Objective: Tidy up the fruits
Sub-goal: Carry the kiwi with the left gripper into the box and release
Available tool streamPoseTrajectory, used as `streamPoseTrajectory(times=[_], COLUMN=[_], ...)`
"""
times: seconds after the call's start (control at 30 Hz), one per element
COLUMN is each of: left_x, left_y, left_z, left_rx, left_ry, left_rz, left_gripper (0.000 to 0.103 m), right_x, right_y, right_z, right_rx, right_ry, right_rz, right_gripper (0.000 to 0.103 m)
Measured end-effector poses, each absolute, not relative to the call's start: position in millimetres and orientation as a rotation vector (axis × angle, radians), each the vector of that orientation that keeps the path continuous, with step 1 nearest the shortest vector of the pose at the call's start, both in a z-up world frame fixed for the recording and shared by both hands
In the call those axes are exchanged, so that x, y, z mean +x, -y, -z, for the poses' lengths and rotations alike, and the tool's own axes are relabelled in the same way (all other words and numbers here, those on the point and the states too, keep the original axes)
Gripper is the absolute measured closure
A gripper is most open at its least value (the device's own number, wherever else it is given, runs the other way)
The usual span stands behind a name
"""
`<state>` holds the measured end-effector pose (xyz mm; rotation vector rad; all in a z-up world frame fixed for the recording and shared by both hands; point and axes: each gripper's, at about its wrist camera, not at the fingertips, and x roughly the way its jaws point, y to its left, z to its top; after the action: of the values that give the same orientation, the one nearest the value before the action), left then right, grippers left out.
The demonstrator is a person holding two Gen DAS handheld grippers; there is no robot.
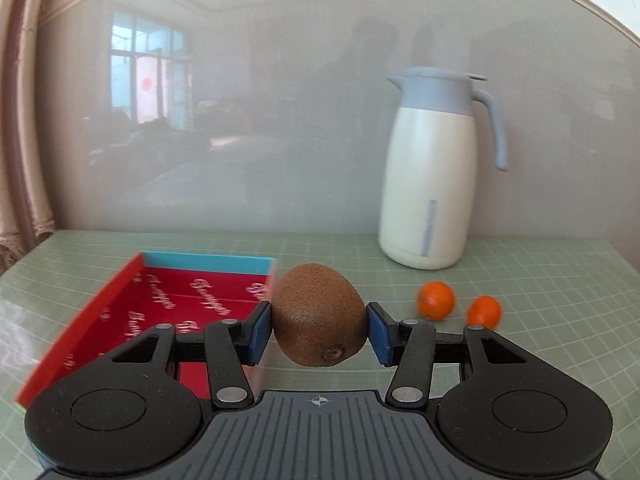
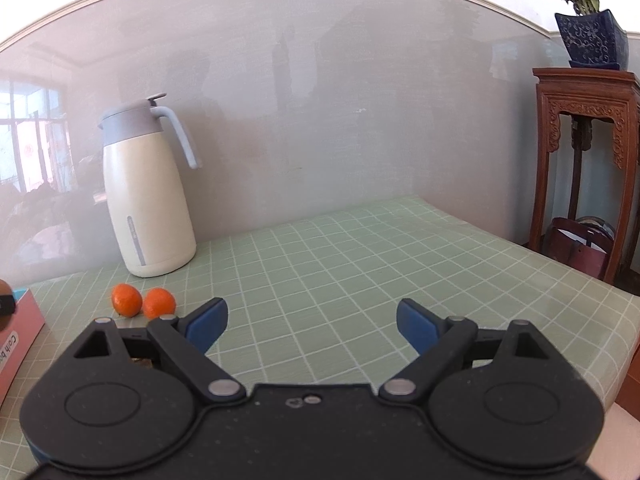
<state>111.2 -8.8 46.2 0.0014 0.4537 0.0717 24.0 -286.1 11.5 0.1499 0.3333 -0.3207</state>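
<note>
The kiwi (image 1: 320, 316) sits clamped between the blue pads of the left gripper (image 1: 320, 330), lifted clear of the counter (image 1: 520, 280), with its stem end turned toward the camera. It is gripped across its short middle, one pad on each flank. As a judgement, that is the right place: the fruit is light and egg-shaped, its fuzzy skin gives the pads friction, but the flesh underneath is soft and will bruise if squeezed harder. A grip nearer either tapered end would let it squirt out.

Just left of and behind the kiwi lies the red box (image 1: 120, 320) with a blue far wall, open on top and seemingly empty; it looks like the place for the fruit. The left gripper points slightly downward, the kiwi hanging near the box's right wall.

Two small oranges (image 2: 127, 299) lie on the counter to the right of the kiwi, near the base of the white jug (image 2: 146, 196), touching or almost touching each other. They are small, round and smooth, likely to roll if nudged, so each wants a grip across its widest part.

The right gripper (image 2: 312, 322) has its fingers spread wide with nothing between them, angled gently down over bare counter to the right of the oranges
</note>
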Motion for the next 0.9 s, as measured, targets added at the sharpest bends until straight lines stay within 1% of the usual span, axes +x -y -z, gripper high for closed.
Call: streamPoseTrajectory(times=[0.2,0.43,0.63,0.9], left_x=[108.0,116.5,129.5,133.9], left_y=[-39.4,-84.7,-103.0,-105.6], left_z=[-44.0,-28.3,-11.5,-3.0], left_rx=[0.007,-0.016,-0.067,-0.064], left_ry=[-0.461,-0.518,-0.580,-0.604], left_rz=[-0.177,-0.283,-0.334,-0.361], left_gripper=[0.052,0.052,0.052,0.052], right_x=[25.8,27.6,28.4,27.0], right_y=[274.8,265.7,263.6,260.1], right_z=[-11.7,-11.5,-11.5,-11.7], right_rx=[0.131,0.109,0.101,0.095], right_ry=[-0.337,-0.343,-0.346,-0.345], right_rz=[0.301,0.286,0.284,0.280], right_gripper=[0.011,0.011,0.012,0.012])
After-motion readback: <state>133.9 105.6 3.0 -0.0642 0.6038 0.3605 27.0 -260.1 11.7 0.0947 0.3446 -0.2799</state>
